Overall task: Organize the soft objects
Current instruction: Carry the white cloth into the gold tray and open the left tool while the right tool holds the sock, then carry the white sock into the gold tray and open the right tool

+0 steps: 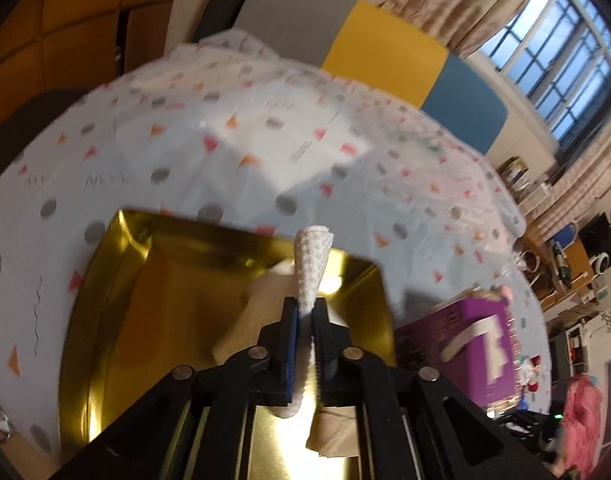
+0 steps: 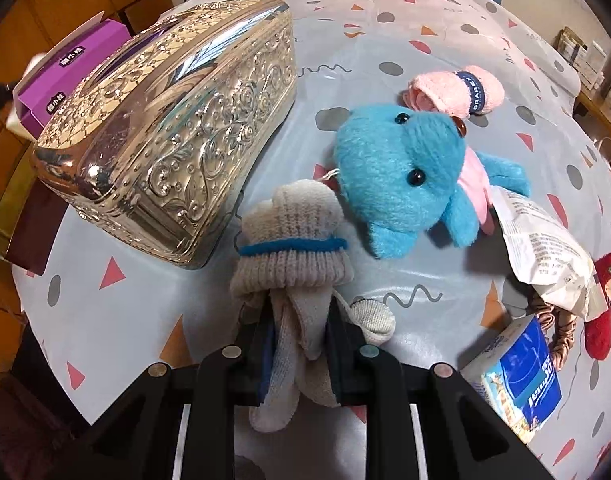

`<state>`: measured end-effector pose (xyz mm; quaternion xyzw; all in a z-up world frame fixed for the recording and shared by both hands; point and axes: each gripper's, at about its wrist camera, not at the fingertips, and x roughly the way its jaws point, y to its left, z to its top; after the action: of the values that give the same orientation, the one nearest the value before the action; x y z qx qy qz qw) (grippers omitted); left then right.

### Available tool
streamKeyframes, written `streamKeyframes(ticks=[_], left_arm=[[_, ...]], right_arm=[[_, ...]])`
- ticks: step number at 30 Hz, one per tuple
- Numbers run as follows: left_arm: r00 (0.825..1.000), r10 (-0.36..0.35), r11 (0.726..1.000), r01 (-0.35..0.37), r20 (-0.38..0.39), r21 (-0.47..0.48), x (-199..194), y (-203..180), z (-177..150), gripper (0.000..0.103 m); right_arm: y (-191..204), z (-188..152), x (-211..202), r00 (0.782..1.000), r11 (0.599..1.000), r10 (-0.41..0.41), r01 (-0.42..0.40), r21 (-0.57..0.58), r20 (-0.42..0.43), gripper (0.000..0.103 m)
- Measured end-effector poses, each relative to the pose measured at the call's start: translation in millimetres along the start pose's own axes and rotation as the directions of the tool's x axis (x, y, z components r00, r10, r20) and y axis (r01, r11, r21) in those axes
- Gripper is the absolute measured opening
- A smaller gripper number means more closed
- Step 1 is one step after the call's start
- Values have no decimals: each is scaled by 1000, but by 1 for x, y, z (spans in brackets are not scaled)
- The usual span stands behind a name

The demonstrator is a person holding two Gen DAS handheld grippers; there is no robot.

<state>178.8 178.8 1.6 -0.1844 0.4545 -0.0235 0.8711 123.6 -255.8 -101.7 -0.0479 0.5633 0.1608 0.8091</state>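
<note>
My left gripper (image 1: pixel 304 312) is shut on a white dotted cloth (image 1: pixel 312 268) that sticks up between its jaws, above a gold tray (image 1: pixel 117 288). Beige folded cloths (image 1: pixel 261 312) lie in the tray under it. My right gripper (image 2: pixel 299 328) is shut on a bundle of grey knit gloves (image 2: pixel 293 236) tied with a blue band. A blue plush toy (image 2: pixel 401 172) lies just beyond, with a rolled pink towel (image 2: pixel 453 88) behind it.
An ornate silver box (image 2: pixel 173 120) stands left of the gloves, with a purple carton (image 2: pixel 69 76) behind it; the carton also shows in the left wrist view (image 1: pixel 461 340). A crumpled wrapper (image 2: pixel 545 248), a blue-white carton (image 2: pixel 521 380), a red ornament (image 2: pixel 603 312) and a scrunchie lie at right.
</note>
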Motion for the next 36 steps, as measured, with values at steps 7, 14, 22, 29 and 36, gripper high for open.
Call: streamKeyframes(ticks=[7, 14, 22, 29, 36], left_arm=[[997, 22, 999, -24, -68, -24, 30, 13, -25, 33], [998, 65, 998, -65, 3, 5, 7, 10, -48, 57], [988, 116, 983, -129, 104, 130, -29, -15, -92, 73], [971, 154, 964, -189, 185, 186, -54, -37, -120, 94], [952, 186, 946, -240, 243, 217, -68, -46, -124, 102]], right_arm=[[3, 0, 2, 1000, 999, -8, 8, 32, 4, 22], [-4, 4, 5, 1000, 998, -7, 6, 60, 6, 22], [-7, 4, 2, 1000, 997, -16, 15, 77, 10, 22], [5, 2, 0, 998, 996, -63, 62, 69, 17, 21], [14, -1, -15, 997, 992, -48, 42, 116, 55, 20]])
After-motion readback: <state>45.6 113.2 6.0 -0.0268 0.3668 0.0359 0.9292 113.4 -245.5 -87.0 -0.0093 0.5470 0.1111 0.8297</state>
